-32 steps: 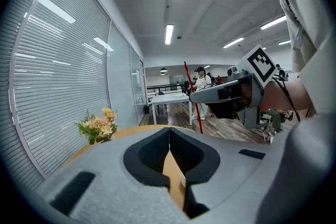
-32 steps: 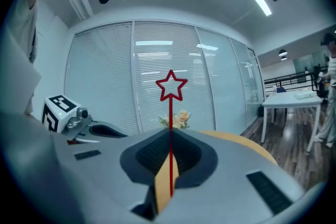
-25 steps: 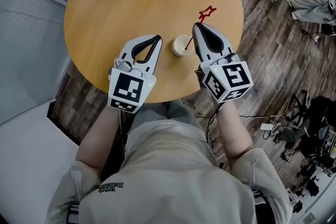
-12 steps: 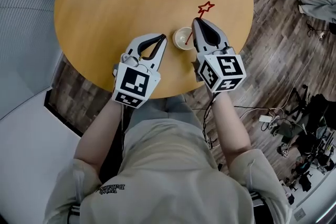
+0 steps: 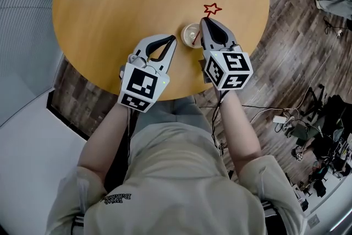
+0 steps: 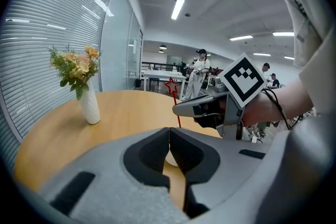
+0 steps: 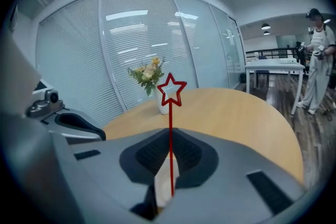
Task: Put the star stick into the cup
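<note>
**Between the right jaws: a guiding pinch**

Under both grippers spread the round wooden table (image 5: 137, 3). The left gripper (image 5: 171, 40) idled, jaws together, empty. The right gripper (image 5: 204, 21) pinched the thin red star stick (image 7: 170, 113) mid-shaft, apparently to guide its foot into the small white cup (image 5: 190, 37) just leftward.

Place: you're standing in an open-plan office.
Walls: glass partitions with white slatted blinds (image 7: 131, 44), at 9 o'clock of your round light-wood table (image 5: 137, 3).
Ceiling: long white strip lights (image 6: 177, 8).
Background: white desks (image 7: 273, 66) and a standing person (image 6: 198, 68).
Floor: dark wood planks (image 5: 286, 52), with loose cables and gear (image 5: 301, 132) at 3 o'clock.
</note>
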Available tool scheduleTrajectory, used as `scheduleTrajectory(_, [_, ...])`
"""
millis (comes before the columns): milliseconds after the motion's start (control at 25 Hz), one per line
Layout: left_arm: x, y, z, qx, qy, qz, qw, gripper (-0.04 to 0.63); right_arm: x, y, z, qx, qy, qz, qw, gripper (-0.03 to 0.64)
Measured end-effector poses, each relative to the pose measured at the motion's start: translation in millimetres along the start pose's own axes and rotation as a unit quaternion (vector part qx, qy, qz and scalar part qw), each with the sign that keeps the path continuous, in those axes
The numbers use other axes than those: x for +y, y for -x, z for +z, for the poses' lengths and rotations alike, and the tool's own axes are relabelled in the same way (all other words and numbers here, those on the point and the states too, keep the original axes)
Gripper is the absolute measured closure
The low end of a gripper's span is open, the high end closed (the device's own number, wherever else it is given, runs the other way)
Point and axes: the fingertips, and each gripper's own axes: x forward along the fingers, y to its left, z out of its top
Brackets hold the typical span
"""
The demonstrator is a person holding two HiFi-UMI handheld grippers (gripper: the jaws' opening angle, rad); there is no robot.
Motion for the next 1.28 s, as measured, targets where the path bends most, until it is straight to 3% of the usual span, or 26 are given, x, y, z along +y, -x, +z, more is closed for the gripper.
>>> scheduleTrajectory(240, [-8.2, 4.5, -1.7, -0.001, 0.001, -0.006, 1.0000, 0.574, -0.8, 3.8, -14.3, 0.024, 0.003, -0.009, 1.000, 0.583])
scheduleTrajectory(520, [-11.9, 13.2, 13.7, -0.016, -0.009, 0.001, 0.9998, 0.575, -0.2, 23.7, -0.2, 0.007, -0.005, -0.010, 1.000, 0.583])
scheduleTrajectory(760, [-11.2, 29.3, 50.9, -0.052, -0.021, 0.015, 0.9983, 0.575, 4.0, 59.0, 52.2, -0.047, 0.009, -0.006, 0.999, 0.583])
scheduleTrajectory(920, [-14.0, 45.2, 82.8, -0.081, -0.027, 0.022, 0.9961, 0.575, 20.9, 85.9, 92.9, -0.090, 0.025, 0.024, 0.995, 0.584])
scheduleTrajectory(1280, [-22.9, 102.7, 164.1, -0.164, -0.062, 0.039, 0.9838, 0.575, 62.1, 149.7, 168.0, -0.164, 0.076, 0.059, 0.982, 0.584])
